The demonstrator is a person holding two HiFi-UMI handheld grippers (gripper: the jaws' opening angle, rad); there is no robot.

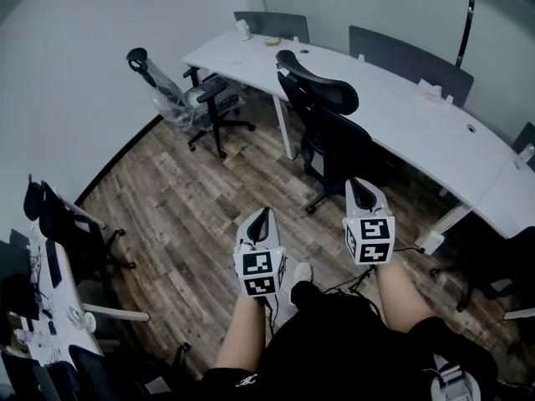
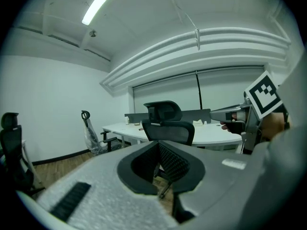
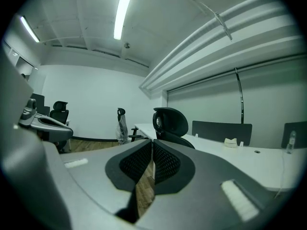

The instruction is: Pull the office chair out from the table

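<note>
The black mesh office chair (image 1: 324, 117) stands against the near side of the curved white table (image 1: 418, 128), its back toward me. It shows straight ahead as the chair (image 2: 166, 122) in the left gripper view and as the chair (image 3: 171, 124) in the right gripper view. My left gripper (image 1: 264, 216) and right gripper (image 1: 359, 187) hover side by side over the wood floor, a short way from the chair and touching nothing. Both the left gripper (image 2: 158, 144) and the right gripper (image 3: 152, 143) have their pads together with nothing between them.
A second chair wrapped in plastic (image 1: 189, 98) stands at the table's left end. More black chairs (image 1: 68, 225) and a cluttered desk (image 1: 42, 324) line the left wall. Grey partition panels (image 1: 408, 58) rise behind the table. Cables (image 1: 414, 249) lie near the table leg.
</note>
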